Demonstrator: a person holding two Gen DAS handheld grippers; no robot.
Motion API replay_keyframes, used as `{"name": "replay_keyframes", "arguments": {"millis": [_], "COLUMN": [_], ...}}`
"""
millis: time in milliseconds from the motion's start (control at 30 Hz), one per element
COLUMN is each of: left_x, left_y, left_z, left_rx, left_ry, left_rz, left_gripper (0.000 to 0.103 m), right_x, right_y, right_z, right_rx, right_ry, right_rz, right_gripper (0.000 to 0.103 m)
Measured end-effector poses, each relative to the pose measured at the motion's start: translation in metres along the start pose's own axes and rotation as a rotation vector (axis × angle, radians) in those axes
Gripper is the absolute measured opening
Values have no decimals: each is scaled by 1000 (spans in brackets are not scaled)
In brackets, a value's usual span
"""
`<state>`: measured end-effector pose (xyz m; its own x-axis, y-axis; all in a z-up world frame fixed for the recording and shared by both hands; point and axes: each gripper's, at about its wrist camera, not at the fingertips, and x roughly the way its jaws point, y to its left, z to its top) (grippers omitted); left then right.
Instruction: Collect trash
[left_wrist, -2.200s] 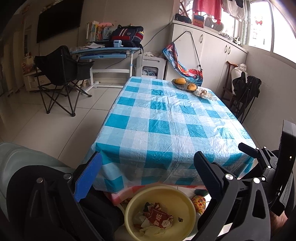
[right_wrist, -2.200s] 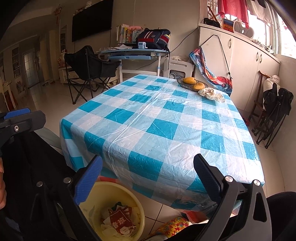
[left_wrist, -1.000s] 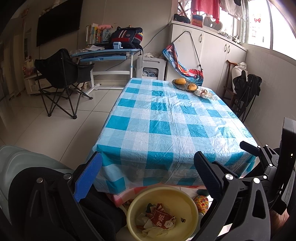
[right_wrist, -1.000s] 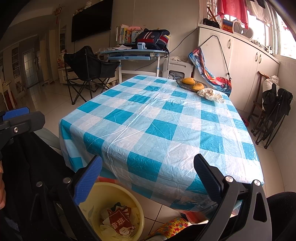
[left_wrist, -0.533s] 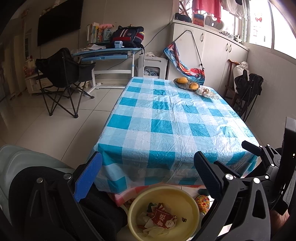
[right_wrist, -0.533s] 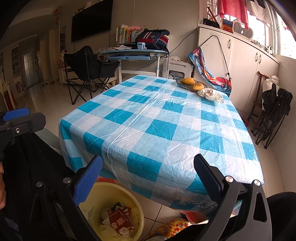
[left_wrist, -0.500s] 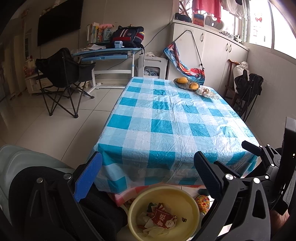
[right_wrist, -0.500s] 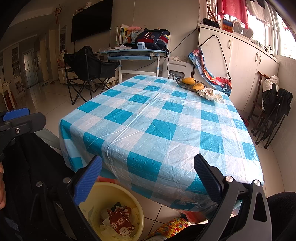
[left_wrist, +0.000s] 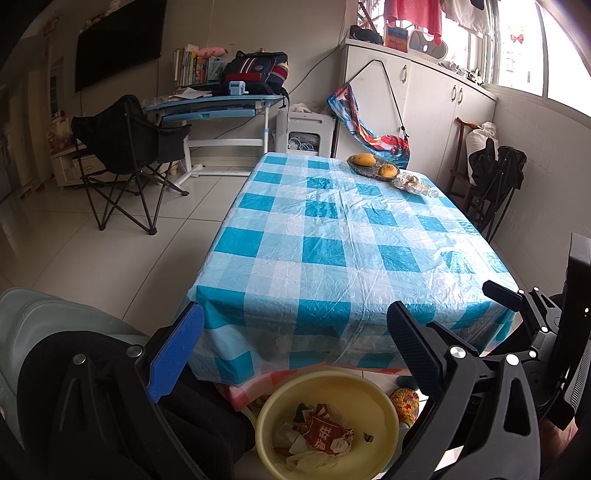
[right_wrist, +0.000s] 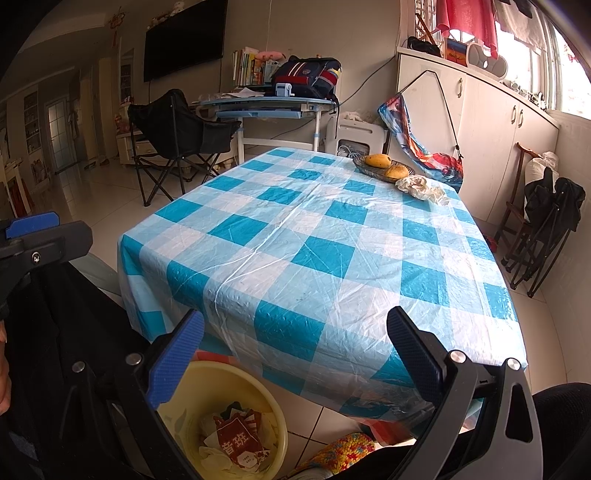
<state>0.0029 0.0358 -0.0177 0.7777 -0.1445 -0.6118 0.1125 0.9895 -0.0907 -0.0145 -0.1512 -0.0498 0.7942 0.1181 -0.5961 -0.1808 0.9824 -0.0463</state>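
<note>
Both grippers held low at the near end of the table (left_wrist: 332, 236), which wears a blue/white check plastic cloth.

L gripper (left_wrist: 295, 343): jaws spread wide, nothing betw. them; blue pad on one finger, black on the other. It hangs just above the yellow basin (left_wrist: 384, 398) on the floor below the table edge.

R gripper (right_wrist: 295, 343): also wide apart, empty; same low position, aimed up the table. Seen from the L wrist view it sits at the far right, beside the L tool.

Basin contents: red wrapper (right_wrist: 240, 439) w/ white print, lying on crumpled white paper and other scraps. A knitted multicolour item (right_wrist: 340, 454) lies on the floor just beside the basin.

Table far end: dish (right_wrist: 384, 173) w/ two yellow-orange fruits; touching or just beside it, a crumpled wad of white paper/plastic (right_wrist: 421, 188) near the right edge. Rest of cloth bare.

Background: black folding chair (left_wrist: 125, 155), blue desk (left_wrist: 214, 107) w/ backpack, white cabinets (right_wrist: 480, 122) along the right wall.
</note>
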Motion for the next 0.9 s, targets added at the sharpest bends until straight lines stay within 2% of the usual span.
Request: {"name": "replay_keyframes", "arguments": {"millis": [900], "left_x": [0], "left_y": [-2], "left_z": [0], "left_rx": [3], "left_ry": [0], "left_rz": [1], "left_gripper": [96], "right_x": [1], "right_y": [0], "right_z": [0], "right_rx": [-4], "right_ry": [0], "right_rz": [0], "right_gripper": [95]}}
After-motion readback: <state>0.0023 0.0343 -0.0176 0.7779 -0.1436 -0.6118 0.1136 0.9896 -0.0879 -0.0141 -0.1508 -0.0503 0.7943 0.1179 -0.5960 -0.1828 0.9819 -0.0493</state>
